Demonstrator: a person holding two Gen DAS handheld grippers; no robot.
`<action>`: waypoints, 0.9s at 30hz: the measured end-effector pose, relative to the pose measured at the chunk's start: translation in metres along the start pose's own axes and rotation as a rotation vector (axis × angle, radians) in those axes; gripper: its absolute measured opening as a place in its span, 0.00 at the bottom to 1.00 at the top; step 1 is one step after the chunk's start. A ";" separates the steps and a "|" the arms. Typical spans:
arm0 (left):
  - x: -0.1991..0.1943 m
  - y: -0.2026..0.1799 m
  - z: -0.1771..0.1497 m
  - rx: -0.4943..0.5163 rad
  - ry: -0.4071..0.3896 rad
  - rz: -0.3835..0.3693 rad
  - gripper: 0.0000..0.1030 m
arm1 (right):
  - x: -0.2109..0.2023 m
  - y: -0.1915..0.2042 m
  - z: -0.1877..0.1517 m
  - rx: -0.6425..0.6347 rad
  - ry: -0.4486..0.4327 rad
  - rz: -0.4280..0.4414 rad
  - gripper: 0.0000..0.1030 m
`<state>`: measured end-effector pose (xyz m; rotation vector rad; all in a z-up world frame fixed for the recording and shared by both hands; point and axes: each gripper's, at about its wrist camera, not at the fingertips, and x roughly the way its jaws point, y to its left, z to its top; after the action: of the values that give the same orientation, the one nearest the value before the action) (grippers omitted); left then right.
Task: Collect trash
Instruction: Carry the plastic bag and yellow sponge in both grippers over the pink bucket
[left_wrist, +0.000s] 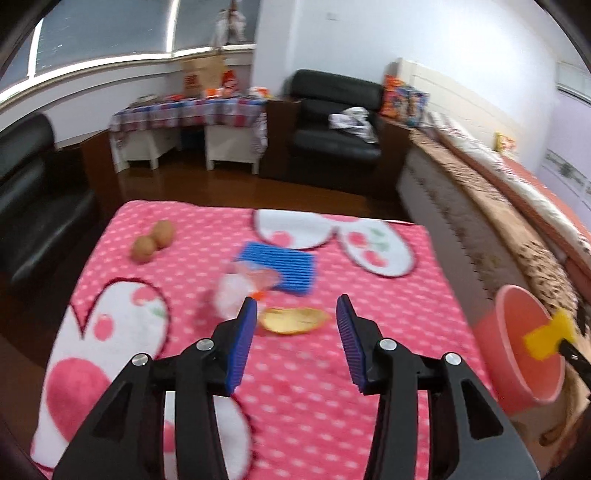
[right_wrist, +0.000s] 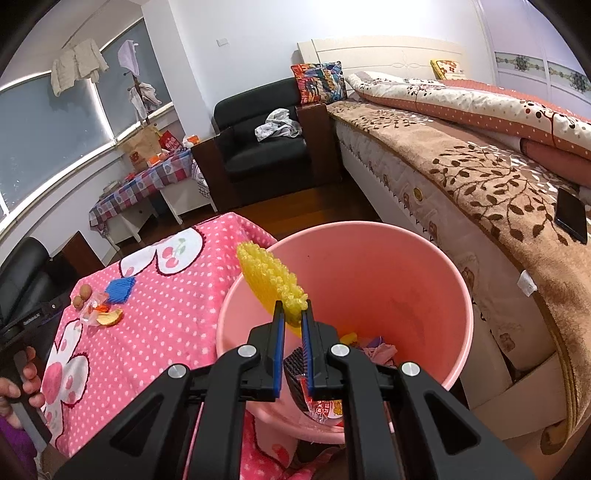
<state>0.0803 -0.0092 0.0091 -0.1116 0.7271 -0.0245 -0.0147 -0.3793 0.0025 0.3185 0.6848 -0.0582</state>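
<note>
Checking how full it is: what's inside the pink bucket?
In the pink bucket: crumpled pinkish scraps, a red printed wrapper, something dark and ribbed. The right gripper hides the rest.

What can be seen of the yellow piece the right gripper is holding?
The yellow piece is a flat, bright yellow sheet with a bumpy, ribbed surface, plastic or foam by its look. The right gripper is shut on its lower edge, so it stands up tilted from the blue pads. It hangs over the open mouth of the pink bucket, touching only the pads. In the left wrist view it shows as a yellow patch above the bucket rim.
</note>
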 end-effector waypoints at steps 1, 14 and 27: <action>0.005 0.007 0.000 -0.004 0.003 0.022 0.44 | 0.001 0.001 0.001 0.000 0.001 0.000 0.08; 0.064 0.044 -0.012 -0.057 0.091 0.090 0.34 | 0.016 0.003 -0.001 0.005 0.032 -0.020 0.08; 0.021 0.013 -0.011 -0.013 0.012 0.033 0.11 | 0.010 0.004 -0.004 0.004 0.023 -0.006 0.08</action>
<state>0.0887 0.0010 -0.0140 -0.1116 0.7407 0.0110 -0.0090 -0.3741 -0.0061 0.3211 0.7086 -0.0616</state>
